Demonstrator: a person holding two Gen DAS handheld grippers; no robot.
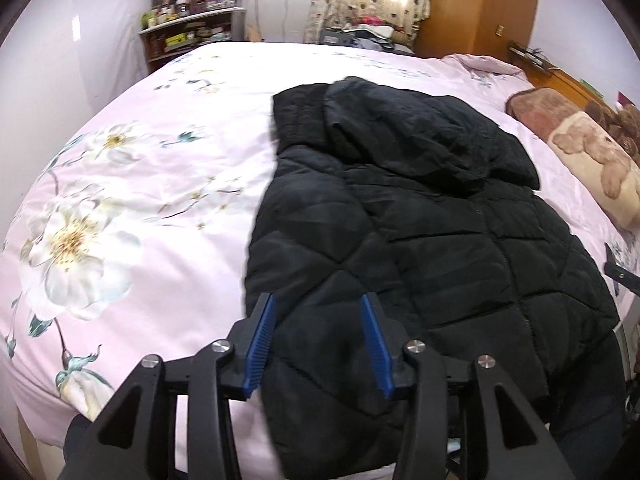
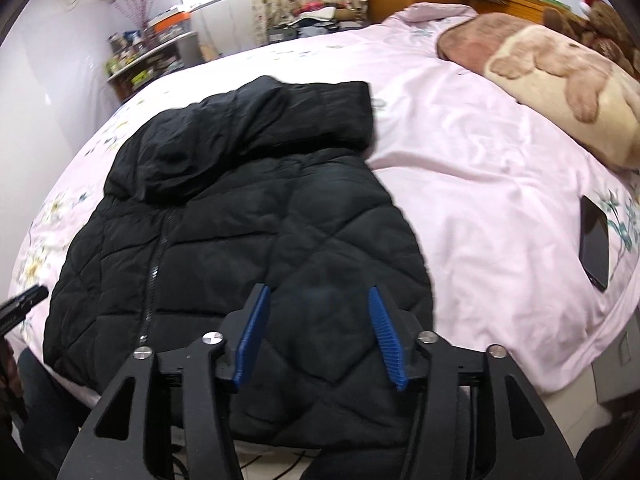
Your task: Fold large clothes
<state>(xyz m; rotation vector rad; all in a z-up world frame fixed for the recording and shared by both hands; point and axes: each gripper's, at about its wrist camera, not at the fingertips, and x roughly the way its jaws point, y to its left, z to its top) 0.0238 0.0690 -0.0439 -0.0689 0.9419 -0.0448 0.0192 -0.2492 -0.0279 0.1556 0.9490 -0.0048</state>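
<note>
Only the right wrist view shows the dark phone [image 2: 595,242] lying flat on the pink floral bed [image 2: 480,184], well apart from the black quilted jacket [image 2: 240,216]. The left wrist view alone shows the big white flower print [image 1: 76,252]. The jacket lies spread on the bed, hood away. Left gripper [image 1: 319,342] and right gripper [image 2: 320,336] hover over its hem, jaws wide, holding nothing. A bear-print blanket [image 2: 560,80] lies near the headboard.

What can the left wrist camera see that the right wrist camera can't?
Only the left wrist view shows the big white flower printed on the bedspread. Only the right wrist view shows the black phone lying on the bed and the jacket's zipper. Both show the black quilted jacket, the pink bedspread, the bear blanket and open grippers.
</note>
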